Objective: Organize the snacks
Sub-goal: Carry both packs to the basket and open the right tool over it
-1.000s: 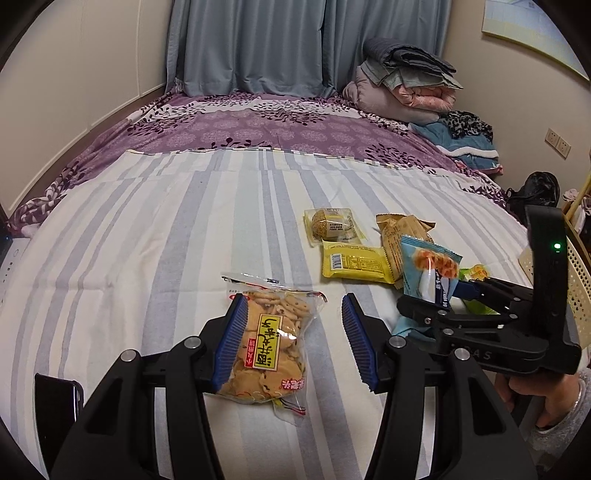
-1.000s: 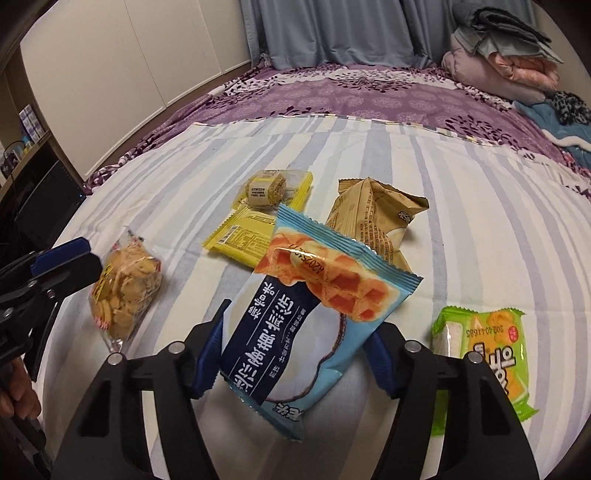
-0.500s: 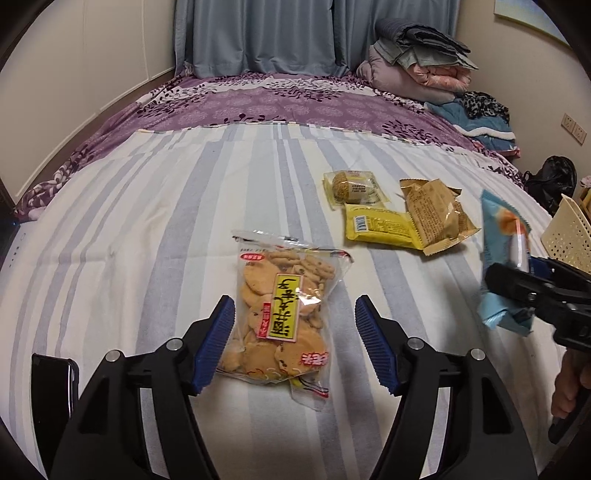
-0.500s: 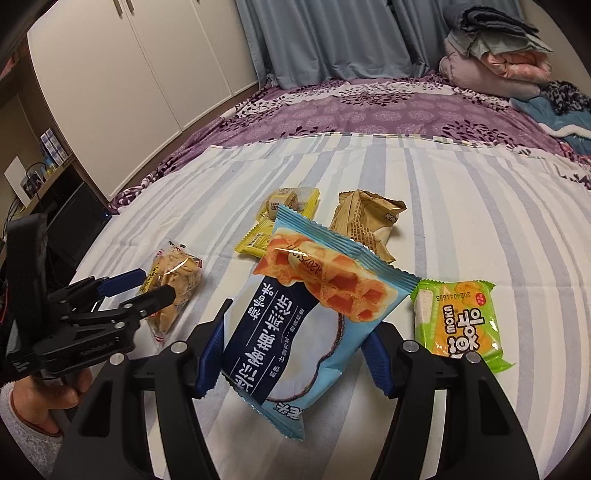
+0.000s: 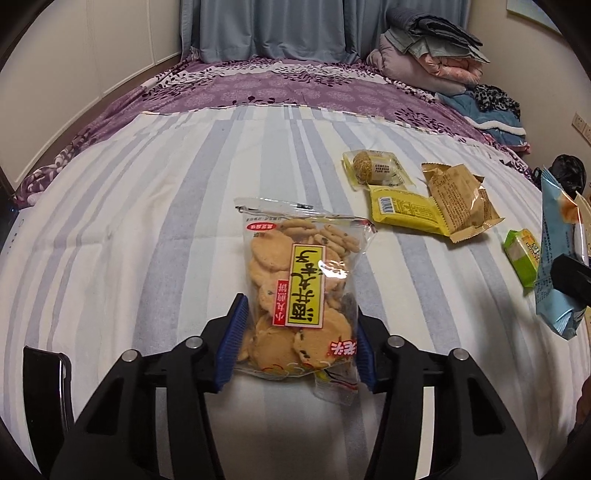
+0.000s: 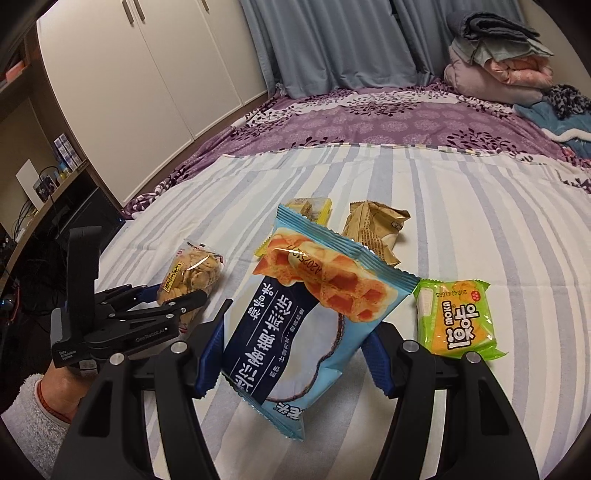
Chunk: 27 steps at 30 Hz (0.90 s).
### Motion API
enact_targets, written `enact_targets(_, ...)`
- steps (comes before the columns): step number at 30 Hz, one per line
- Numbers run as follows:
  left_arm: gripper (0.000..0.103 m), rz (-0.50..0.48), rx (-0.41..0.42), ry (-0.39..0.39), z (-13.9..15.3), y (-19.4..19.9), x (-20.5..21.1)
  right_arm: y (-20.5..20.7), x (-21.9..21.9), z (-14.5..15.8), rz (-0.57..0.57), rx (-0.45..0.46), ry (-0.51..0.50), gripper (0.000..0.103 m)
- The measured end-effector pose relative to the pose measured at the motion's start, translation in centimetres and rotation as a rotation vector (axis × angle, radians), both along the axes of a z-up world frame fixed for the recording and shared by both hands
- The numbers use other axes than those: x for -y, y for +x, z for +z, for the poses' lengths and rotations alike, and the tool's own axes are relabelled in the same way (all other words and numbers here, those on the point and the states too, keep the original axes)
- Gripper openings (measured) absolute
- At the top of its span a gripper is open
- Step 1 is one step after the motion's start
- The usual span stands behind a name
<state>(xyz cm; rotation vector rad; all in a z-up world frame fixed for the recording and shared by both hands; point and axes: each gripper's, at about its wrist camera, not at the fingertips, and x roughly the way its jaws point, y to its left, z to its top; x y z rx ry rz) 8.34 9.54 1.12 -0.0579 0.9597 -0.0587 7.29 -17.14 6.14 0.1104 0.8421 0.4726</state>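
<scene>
Left gripper (image 5: 297,343) jaws just closed onto cookie bag (image 5: 301,291), long axis pointing away; right gripper (image 6: 291,354) clamps upright blue packet (image 6: 314,314).

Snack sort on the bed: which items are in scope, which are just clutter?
In scope:
- cookie bag between left gripper pads, jaws just closing
- blue waffle pack in right gripper
- green pack
- yellow pack
- brown pack
- clear-wrapped cake

Clutter:
- folded bedding
- curtains
</scene>
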Motion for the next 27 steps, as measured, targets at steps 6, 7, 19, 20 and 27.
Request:
enact_targets(6, 0.052, -0.015, 0.044, -0.004, 2.2, -0.9, 1.0, -0.9, 1.9, 1.5, -0.028, 0.034, 0.03, 0.064)
enact_targets(7, 0.052, -0.02, 0.053, -0.004, 2.8, -1.0, 1.2, -1.0, 2.2, 1.7, -0.034, 0.039, 0.034, 0.064)
enact_targets(19, 0.052, -0.138, 0.153, 0.011, 8.4, -2.0, 7.4, -3.7, 11.0, 5.2, -0.202, 0.138, 0.107, 0.064)
enact_targets(20, 0.052, -0.152, 0.159, 0.012, 8.8, -2.1, 8.1, -4.0, 12.0, 5.5, -0.222, 0.147, 0.111, 0.064)
enact_targets(27, 0.052, -0.248, 0.184, 0.025, 10.2, -2.4, 13.2, -6.4, 19.4, 6.7, -0.39, 0.197, 0.144, 0.064)
